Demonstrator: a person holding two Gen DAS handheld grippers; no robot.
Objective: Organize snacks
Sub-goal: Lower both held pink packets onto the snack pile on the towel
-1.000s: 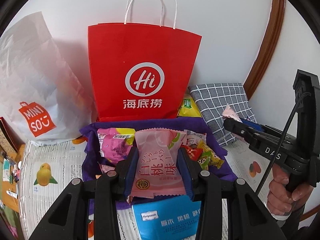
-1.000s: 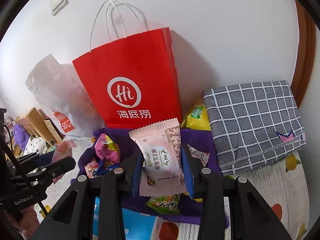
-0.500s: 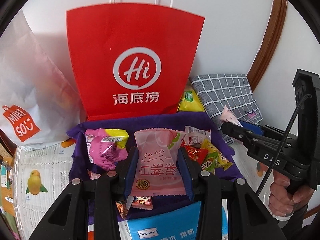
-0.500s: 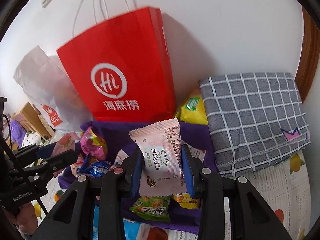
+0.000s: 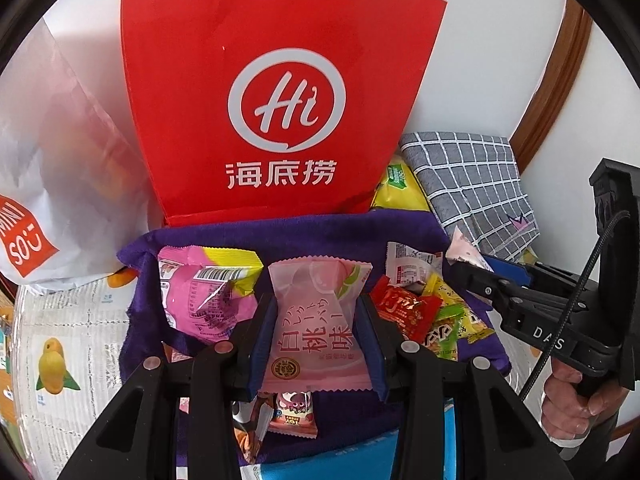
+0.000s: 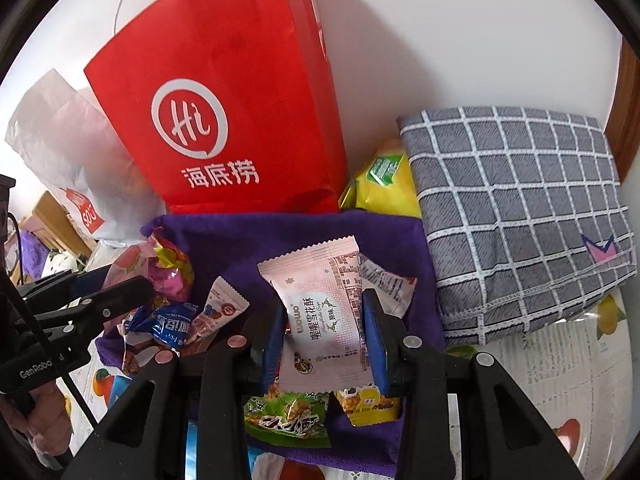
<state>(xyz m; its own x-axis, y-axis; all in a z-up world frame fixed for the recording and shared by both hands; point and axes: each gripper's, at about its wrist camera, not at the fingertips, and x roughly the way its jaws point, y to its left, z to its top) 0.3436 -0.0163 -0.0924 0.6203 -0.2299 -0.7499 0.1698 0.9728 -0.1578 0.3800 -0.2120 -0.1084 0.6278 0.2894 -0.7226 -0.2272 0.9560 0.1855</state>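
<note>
Both grippers are angled downward over a purple cloth (image 5: 304, 236) spread on a fruit-printed surface (image 5: 60, 320). The jaws of the left gripper (image 5: 316, 336) are clamped on an upright pink peach-flavour packet (image 5: 316, 320), held by its two side edges above the near part of the cloth. The jaws of the right gripper (image 6: 326, 332) are clamped on a pale pink snack packet (image 6: 320, 304), also upright and tilted slightly to the left, above loose snacks.

In the left wrist view the right gripper is seen at the right edge, pointing in toward the cloth, its handle wrapped by a hand (image 5: 568, 400) from below. In the right wrist view the left gripper is seen at the left edge, likewise pointing inward, with part of a hand (image 6: 44, 412) beneath it.

On the cloth, a large pink and yellow bag (image 5: 204, 284) lies to the left, a red candy wrapper (image 5: 404, 306) and green packets to the right, and a green nut packet (image 6: 288, 416) near the right gripper. Behind the cloth a red paper bag (image 5: 280, 92) is stood against the wall, flanked by a white shopping bag (image 5: 48, 152) on the left and a yellow packet (image 6: 380, 184) and a grey checked cushion (image 6: 516, 216) on the right.
</note>
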